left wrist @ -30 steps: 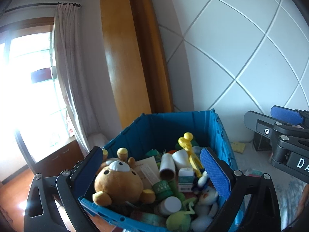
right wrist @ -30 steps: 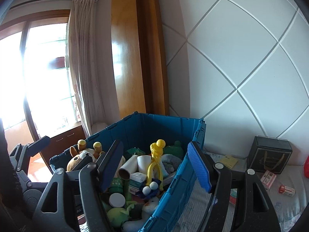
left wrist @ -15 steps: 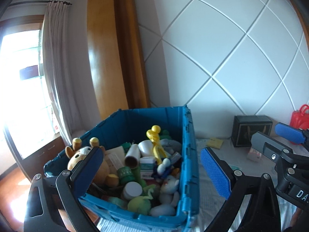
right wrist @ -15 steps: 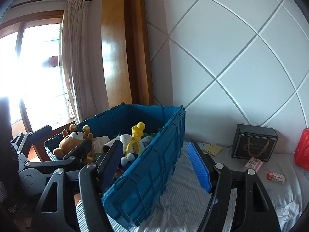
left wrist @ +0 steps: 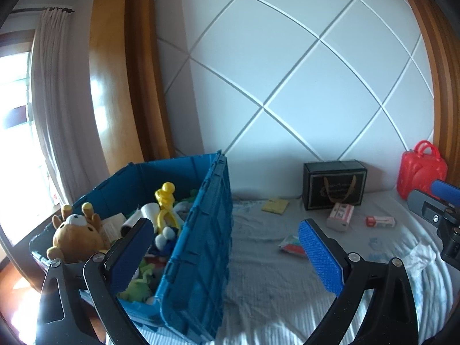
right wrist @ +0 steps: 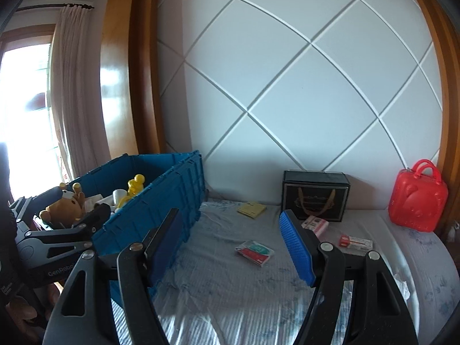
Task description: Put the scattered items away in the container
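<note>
Through my left wrist camera, my left gripper [left wrist: 227,258] stood with fingers spread and empty, the blue container [left wrist: 201,247] at nine o'clock and a flat packet [left wrist: 290,244] on the bed [left wrist: 258,287] at three. From my right wrist, my right gripper [right wrist: 233,247] gaped empty around that packet [right wrist: 254,252] at twelve; I judged it light, thin and slippery, best pinched across its short edges.

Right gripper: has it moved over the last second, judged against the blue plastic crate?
Yes. The right gripper swung right, off the blue plastic crate, and now points over the bed sheet.
</note>
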Tool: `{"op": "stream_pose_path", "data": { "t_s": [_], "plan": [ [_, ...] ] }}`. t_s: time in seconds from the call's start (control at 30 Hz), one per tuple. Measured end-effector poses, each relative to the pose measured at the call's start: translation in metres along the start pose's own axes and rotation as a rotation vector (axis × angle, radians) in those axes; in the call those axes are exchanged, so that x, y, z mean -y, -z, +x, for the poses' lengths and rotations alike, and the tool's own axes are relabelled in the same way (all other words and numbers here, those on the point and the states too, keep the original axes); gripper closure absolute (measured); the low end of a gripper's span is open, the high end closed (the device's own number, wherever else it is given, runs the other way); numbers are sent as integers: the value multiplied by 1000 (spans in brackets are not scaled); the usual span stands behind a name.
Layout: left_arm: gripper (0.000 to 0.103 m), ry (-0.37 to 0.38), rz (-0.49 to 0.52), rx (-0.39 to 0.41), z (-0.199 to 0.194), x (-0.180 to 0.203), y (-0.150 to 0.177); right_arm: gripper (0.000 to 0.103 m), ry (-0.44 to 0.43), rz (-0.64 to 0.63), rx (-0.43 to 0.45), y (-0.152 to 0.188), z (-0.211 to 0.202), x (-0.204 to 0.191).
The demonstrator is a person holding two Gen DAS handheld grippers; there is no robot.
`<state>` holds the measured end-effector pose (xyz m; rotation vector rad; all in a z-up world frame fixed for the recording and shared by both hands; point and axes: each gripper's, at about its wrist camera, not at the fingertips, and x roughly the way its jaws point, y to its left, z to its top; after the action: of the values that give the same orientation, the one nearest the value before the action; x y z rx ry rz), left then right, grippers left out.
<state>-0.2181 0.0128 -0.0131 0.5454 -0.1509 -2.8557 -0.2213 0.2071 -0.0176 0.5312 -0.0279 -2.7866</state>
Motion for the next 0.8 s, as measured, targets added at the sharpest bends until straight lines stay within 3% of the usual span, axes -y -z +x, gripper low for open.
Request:
{"op": "stream_pose_path", "data": {
  "t_s": [0.27, 0.5, 0.8],
  "plan": [
    [1, 23, 33, -49, 14, 34, 14, 33, 69, 48, -40, 19, -3, 58],
    [1, 51, 48, -85, 45, 36, 20, 33, 144, 87, -101, 42, 8, 92],
    [1, 76, 88, -105, 88, 65, 0, 33, 249, 119, -157, 43, 30, 156]
  ]
}}
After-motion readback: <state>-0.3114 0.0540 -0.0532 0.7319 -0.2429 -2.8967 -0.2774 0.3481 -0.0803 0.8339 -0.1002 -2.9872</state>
